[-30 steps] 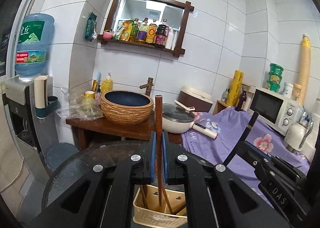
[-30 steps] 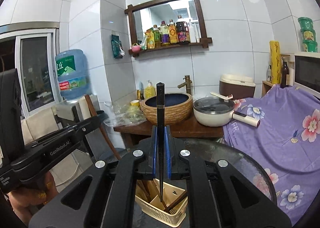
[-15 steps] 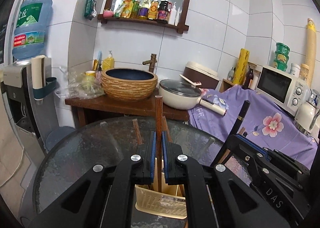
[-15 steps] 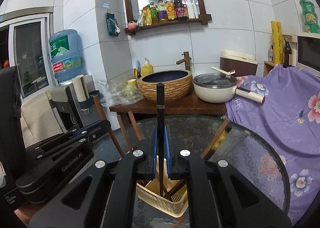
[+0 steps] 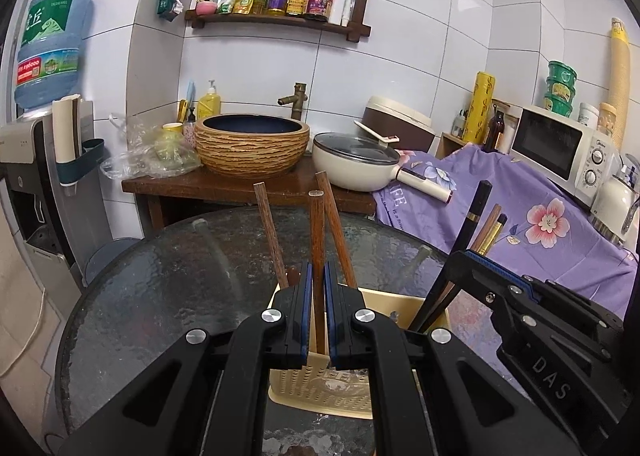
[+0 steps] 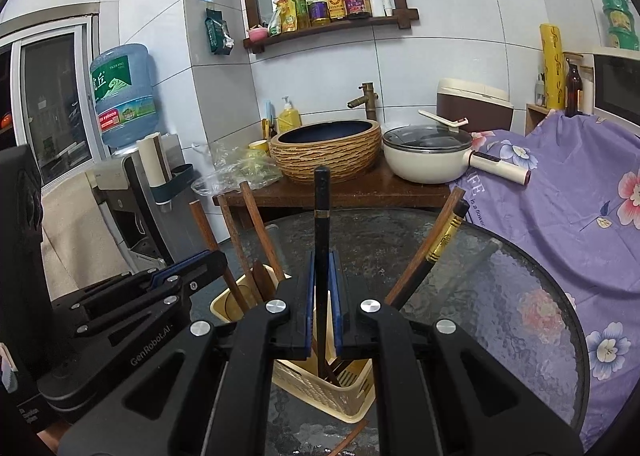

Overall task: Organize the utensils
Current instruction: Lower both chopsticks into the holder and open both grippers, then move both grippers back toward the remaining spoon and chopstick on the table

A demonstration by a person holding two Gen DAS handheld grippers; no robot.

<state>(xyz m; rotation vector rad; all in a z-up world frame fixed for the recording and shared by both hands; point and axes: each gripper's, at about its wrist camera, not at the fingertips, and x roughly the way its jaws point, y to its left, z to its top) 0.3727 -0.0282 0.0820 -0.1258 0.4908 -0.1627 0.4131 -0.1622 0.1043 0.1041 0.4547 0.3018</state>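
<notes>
Both grippers have sunk toward the basket (image 5: 320, 388) since a second ago, so that its rim, then well below the jaws, now sits right behind them and the chopsticks already standing in it rise into view. We hold the left gripper (image 5: 318, 288) with its jaws clamped on a brown chopstick (image 5: 317, 232), and the right gripper (image 6: 321, 284) with its jaws clamped on a black chopstick (image 6: 321, 208). Each stick stands upright, its long axis running straight down through the jaws into the basket mouth, with the lower end already inside; whether either tip touches the basket floor we cannot tell. The basket rests on the glass bench (image 5: 168, 276). Relative to the basket, the brown stick hangs over its left part, beside two other brown sticks (image 5: 272, 236) leaning there, and the black one over its right part, where two more sticks (image 6: 436, 244) lean outward to the right. We judge both hands about equally near, so the coming move is simply to let go and let each stick drop among its like; the risk is a stick tipping against the rim.
</notes>
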